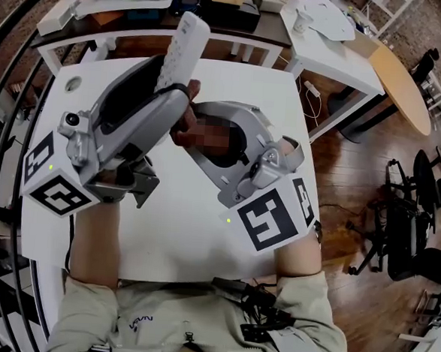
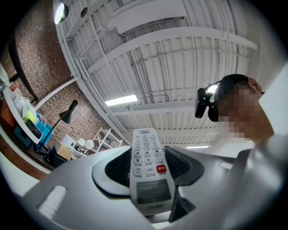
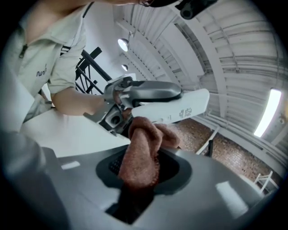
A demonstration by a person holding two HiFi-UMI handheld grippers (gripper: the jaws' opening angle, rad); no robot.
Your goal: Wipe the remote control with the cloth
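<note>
A white remote control (image 1: pixel 182 52) sticks up and away from the jaws of my left gripper (image 1: pixel 165 85), which is shut on its lower part. In the left gripper view the remote (image 2: pixel 147 166) shows its buttons and screen between the two pads. My right gripper (image 1: pixel 197 132) is shut on a brown cloth (image 1: pixel 185 122), and the cloth touches the left gripper just below the remote. In the right gripper view the bunched cloth (image 3: pixel 141 152) rises from the jaws toward the remote's plain back (image 3: pixel 182 108). Both grippers hang above the white table (image 1: pixel 201 238).
Behind the table stand white desks (image 1: pixel 325 24) with boxes and small items. A round wooden tabletop (image 1: pixel 404 83) and black office chairs (image 1: pixel 417 215) are at the right. A black railing (image 1: pixel 6 66) curves along the left.
</note>
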